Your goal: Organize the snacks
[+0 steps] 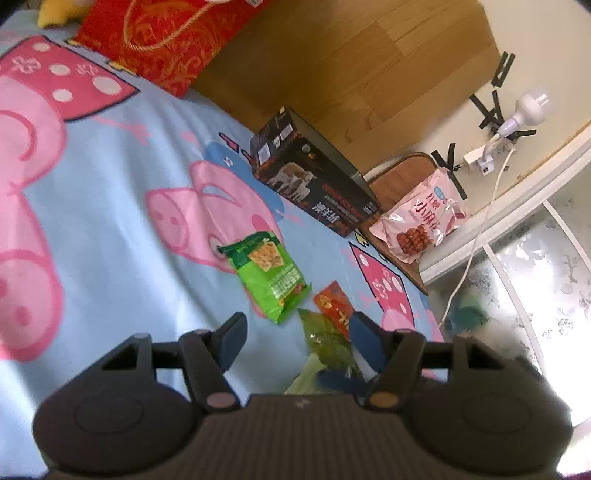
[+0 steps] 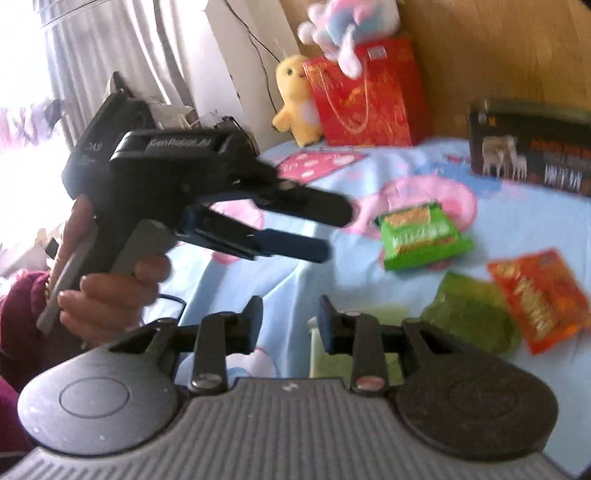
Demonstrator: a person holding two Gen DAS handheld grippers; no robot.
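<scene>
Three snack packs lie on the blue Peppa Pig bedsheet (image 1: 110, 206). A bright green cracker pack (image 1: 266, 275) (image 2: 421, 238) is nearest the middle. An orange-red pack (image 1: 334, 302) (image 2: 535, 295) and a clear olive-green pack (image 1: 327, 345) (image 2: 472, 314) lie beside it. My left gripper (image 1: 295, 338) is open and empty, hovering above the sheet with the olive pack by its right finger. It also shows in the right wrist view (image 2: 336, 230), held in a hand. My right gripper (image 2: 290, 319) is open and empty above the sheet, left of the packs.
A black box (image 1: 314, 177) (image 2: 532, 151) stands by the wooden headboard (image 1: 351, 62). A red gift bag (image 1: 162, 33) (image 2: 365, 96) and a yellow plush (image 2: 295, 99) sit at the bed's head. A pink snack bag (image 1: 421, 221) rests on a chair beside the bed.
</scene>
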